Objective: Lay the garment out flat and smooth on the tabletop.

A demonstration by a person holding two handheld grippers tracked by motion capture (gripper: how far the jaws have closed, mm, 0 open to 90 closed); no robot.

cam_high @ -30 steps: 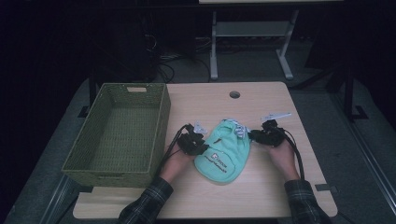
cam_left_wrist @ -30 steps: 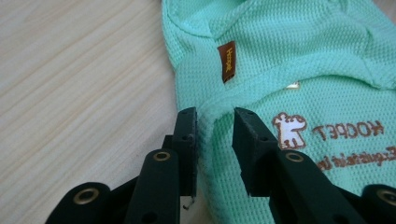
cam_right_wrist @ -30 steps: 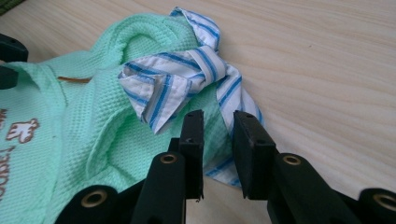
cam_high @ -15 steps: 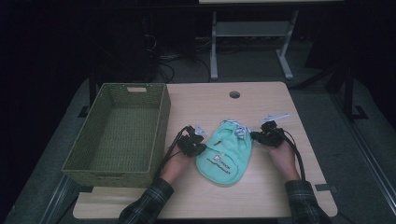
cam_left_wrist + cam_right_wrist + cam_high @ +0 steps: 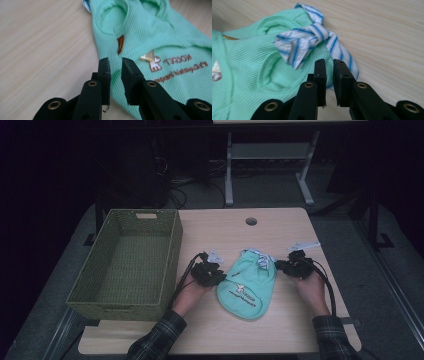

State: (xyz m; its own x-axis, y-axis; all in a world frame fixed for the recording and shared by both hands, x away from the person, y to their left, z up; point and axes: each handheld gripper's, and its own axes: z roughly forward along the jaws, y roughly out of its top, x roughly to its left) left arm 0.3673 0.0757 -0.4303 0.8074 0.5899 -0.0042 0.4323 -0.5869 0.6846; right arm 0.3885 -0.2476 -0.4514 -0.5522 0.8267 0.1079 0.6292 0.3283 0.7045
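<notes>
Left gripper view: your left gripper (image 5: 115, 61) jaws just reopened to narrow gap, nothing between; green garment (image 5: 160, 42) just beyond fingertips. Right gripper (image 5: 328, 62) likewise, striped collar (image 5: 299, 42) ahead. Grips released; regrasp needed.

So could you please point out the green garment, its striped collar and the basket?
Green garment (image 5: 247, 287), high view, middle of the chest near the print.
Striped collar (image 5: 298, 42), right gripper view, folded flap of the collar.
Basket (image 5: 172, 252), high view, its right wall.
</notes>
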